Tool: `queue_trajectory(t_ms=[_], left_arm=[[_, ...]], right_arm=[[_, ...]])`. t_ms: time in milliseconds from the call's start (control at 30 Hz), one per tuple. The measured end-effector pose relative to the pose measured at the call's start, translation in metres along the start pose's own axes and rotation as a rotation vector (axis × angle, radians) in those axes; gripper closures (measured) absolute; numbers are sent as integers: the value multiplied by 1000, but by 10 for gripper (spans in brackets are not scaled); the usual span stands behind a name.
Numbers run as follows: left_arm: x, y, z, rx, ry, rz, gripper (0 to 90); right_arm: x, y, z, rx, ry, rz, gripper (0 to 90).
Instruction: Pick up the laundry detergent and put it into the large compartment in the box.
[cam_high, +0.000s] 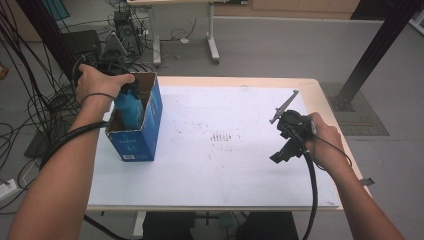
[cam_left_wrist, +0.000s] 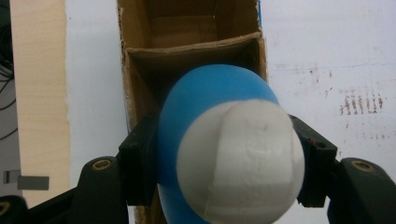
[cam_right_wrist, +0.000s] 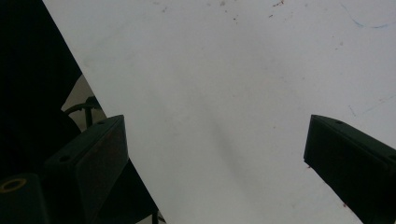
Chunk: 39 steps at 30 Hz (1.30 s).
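One blue bottle with a white cap (cam_left_wrist: 224, 154) is seen at the 9 o'clock side of the table (cam_high: 250, 175), standing in the open top of a single blue cardboard box (cam_high: 145, 130) and rising above its rim. Two grippers are counted, one in each hand, along with one box and one bottle. In the high view the left hand (cam_high: 97, 82) is seen on top of the left gripper (cam_high: 131, 90), which reaches down onto the bottle from 12 o'clock of the box; the cap and the jaws are hidden there by hand and gripper. In the left gripper view the white cap is shown end-on, with the blue body bulging behind it and the brown inside of the box, split by a cardboard divider, beyond at 12 o'clock. The bottle is clamped between the two black jaws, one pad pressed at 9 o'clock of the body and the other at 3 o'clock. The right gripper (cam_high: 287, 137) is held in the right hand (cam_high: 325, 140) over the table's 3 o'clock side, well apart from the box. In the right gripper view its jaws are spread wide with nothing between them, over bare white tabletop whose edge runs diagonally at 9 o'clock.
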<state>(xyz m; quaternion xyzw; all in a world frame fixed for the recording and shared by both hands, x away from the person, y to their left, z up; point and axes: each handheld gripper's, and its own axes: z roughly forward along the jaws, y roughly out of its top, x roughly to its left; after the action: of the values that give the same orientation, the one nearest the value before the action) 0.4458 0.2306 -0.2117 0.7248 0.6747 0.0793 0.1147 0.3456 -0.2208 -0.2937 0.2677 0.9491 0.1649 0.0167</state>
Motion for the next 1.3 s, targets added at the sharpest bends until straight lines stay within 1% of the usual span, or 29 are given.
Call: queue_trajectory(t_ms=[233,367,600,867,933,1000,1300], left_arm=[[0,-3,12,12,3,-3,378],[0,-5,17,18,11,-3,378],[2,-8,25,15,23,-13,378],[1,-11,34,22,23,-12,378],[1,-11,37,30,22,-9,378],[1,-12,40,33,19,-14,378],[2,-14,46,45,19,-14,378]], right_arm=[[-1,-2,-2,-3,-5,4,59],[-1,-2,-2,-3,-4,5,60],[0,-2,-2,-5,-4,3,60],[0,-1,-2,-3,-5,2,60],[0,-1,-2,-2,-6,4,60],[0,-1,-2,-2,-8,4,60],[0,0,-2,-1,-9,1,60]])
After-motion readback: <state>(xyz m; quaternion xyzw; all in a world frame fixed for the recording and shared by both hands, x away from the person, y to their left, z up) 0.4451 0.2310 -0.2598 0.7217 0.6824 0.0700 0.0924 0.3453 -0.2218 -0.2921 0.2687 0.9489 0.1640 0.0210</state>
